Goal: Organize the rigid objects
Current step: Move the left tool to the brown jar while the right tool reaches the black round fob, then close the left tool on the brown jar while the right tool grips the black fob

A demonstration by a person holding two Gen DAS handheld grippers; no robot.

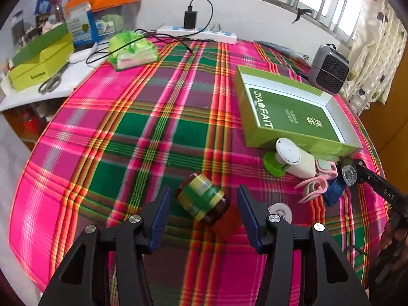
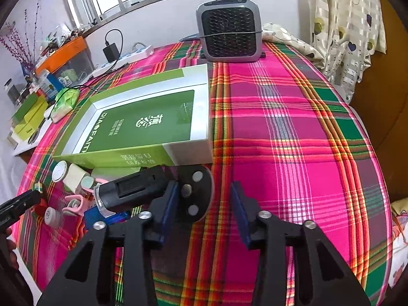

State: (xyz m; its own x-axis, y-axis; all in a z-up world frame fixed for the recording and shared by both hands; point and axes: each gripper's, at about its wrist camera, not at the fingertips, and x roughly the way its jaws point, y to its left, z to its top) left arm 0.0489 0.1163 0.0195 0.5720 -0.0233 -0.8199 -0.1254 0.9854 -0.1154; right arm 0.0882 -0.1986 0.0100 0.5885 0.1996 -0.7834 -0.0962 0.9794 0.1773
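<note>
Left claw [image 1: 202, 211] open astride the jar [image 1: 202, 200], pads clear.

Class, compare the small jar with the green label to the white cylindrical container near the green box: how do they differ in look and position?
The jar is dark brown with a green and yellow label; the white container is plain. The jar lies alone on open cloth between the left tool's fingers, untouched; the white container lies against the green box, among clutter. The jar looks shorter. Both lie on their sides on the plaid tablecloth.
</note>
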